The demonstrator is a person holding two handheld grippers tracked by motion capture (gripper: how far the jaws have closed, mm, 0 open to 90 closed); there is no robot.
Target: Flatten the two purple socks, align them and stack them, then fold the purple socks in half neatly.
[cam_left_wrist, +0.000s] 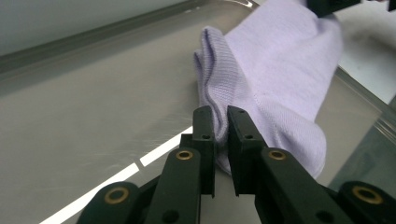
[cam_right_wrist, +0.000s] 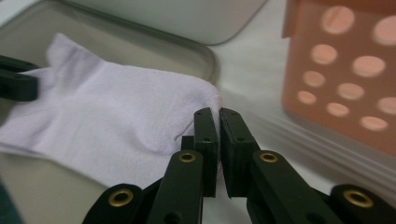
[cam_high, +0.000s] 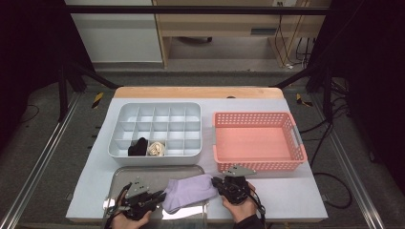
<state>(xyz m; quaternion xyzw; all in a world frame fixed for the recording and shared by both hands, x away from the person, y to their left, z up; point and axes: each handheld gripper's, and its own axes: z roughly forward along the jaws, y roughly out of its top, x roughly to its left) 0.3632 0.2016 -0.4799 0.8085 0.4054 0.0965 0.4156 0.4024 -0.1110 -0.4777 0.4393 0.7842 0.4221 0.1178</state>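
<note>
Both tools, left and right, apparently pinch the lilac sock.

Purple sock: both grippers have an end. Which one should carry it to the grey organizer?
Probably left. The left gripper pinches the purple sock at the end nearer the grey organizer, below its filled compartments. The right gripper pinches the end nearer the pink basket.

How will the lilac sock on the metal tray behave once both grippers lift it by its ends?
The lilac sock is thin knit that folds and creases, so it will probably sag between the left gripper and right gripper. It looks light. On the smooth tray it would likely slide easily.
</note>
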